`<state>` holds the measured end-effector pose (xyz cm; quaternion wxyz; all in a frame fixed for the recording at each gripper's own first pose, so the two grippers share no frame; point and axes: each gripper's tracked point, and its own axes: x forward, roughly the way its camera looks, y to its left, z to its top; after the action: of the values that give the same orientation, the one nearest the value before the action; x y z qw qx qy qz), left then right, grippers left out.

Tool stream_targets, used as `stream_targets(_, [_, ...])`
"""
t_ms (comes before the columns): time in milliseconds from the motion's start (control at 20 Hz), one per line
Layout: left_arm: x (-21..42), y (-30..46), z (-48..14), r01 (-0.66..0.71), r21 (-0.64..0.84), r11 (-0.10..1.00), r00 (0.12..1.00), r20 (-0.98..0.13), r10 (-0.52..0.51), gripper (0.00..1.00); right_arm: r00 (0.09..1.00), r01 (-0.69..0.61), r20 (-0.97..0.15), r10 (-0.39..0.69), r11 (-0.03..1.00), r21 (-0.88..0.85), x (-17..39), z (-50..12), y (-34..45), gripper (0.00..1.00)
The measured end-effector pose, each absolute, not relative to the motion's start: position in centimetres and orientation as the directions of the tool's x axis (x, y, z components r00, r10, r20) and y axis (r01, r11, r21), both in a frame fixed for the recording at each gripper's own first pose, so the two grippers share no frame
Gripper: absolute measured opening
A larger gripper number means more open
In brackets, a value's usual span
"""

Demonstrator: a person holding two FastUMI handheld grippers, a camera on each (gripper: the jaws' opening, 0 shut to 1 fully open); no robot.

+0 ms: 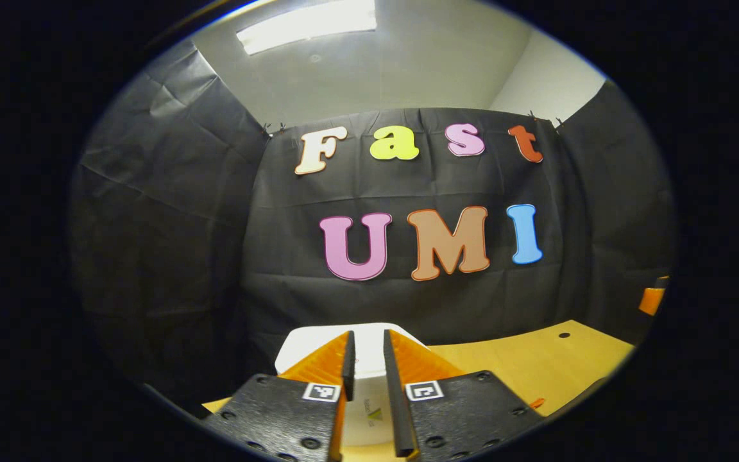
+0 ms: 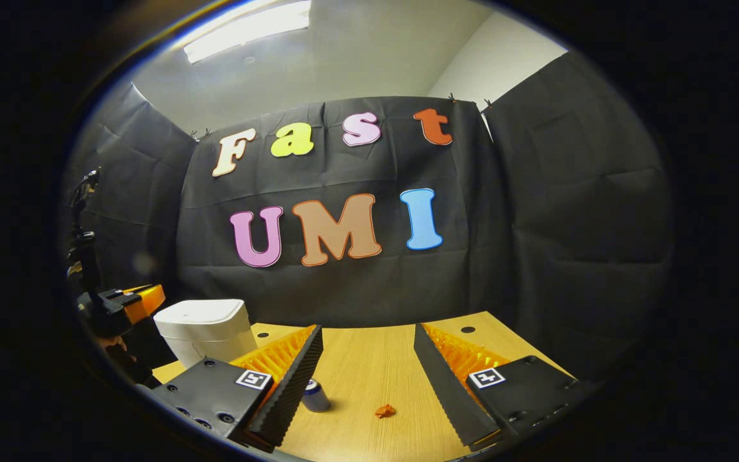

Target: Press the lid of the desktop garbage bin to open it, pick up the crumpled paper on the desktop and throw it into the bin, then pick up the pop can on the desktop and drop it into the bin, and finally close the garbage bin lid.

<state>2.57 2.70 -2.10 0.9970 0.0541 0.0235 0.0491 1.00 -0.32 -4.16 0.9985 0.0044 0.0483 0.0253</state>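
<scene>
2 sets of tongs were in our hands over the wooden worktop (image 2: 369, 378). In the left gripper view, the left tongs (image 1: 367, 346) had their fingers drawn close together, with a narrow gap left between them and nothing held in it. They pointed straight at the white garbage bin (image 1: 369, 366), which stood just ahead, its top showing between and above the fingertips and its lid down. We could not tell whether the tips touched the bin.

In the right gripper view, the right tongs (image 2: 367, 337) were spread wide apart and empty, held above the worktop. Beneath them, near the left finger, the pop can (image 2: 315, 394) stood upright, its long axis vertical and its top facing up; the finger hid part of it. The crumpled paper (image 2: 384, 410), a small orange scrap, lay on the worktop just to the right of the can, apart from it and below the gap between the fingers. It was too small for us to tell which way it pointed.

The garbage bin (image 2: 206, 330) also showed at the left of that view, upright near the back of the worktop, well apart from the can and the paper. The left tongs (image 2: 126, 307) and part of a hand (image 2: 113, 343) sat just to the left of the bin there.
</scene>
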Motion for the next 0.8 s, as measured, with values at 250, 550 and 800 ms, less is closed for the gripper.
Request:
stream_targets(250, [6.3, 4.0, -5.4, -0.118, 0.041, 0.992, 0.987, -0.106, 0.121, 0.0, 0.996, 0.002, -0.09, -0.002, 1.0, 0.002, 0.7, -4.2, -1.4, 0.95])
stream_targets(550, [7.5, 6.2, -8.9, -0.153, 0.027, 0.988, 0.971, -0.182, 0.156, 0.0, 0.992, 0.065, -0.108, -0.066, 0.998, -0.009, 0.4, -4.6, -2.8, 0.95])
stream_targets(800, [7.1, 6.1, -9.9, -0.136, 0.047, 0.99, 0.97, -0.198, 0.142, 0.0, 0.989, 0.077, -0.125, -0.079, 0.997, -0.022, 0.1, -5.3, -2.8, 0.95])
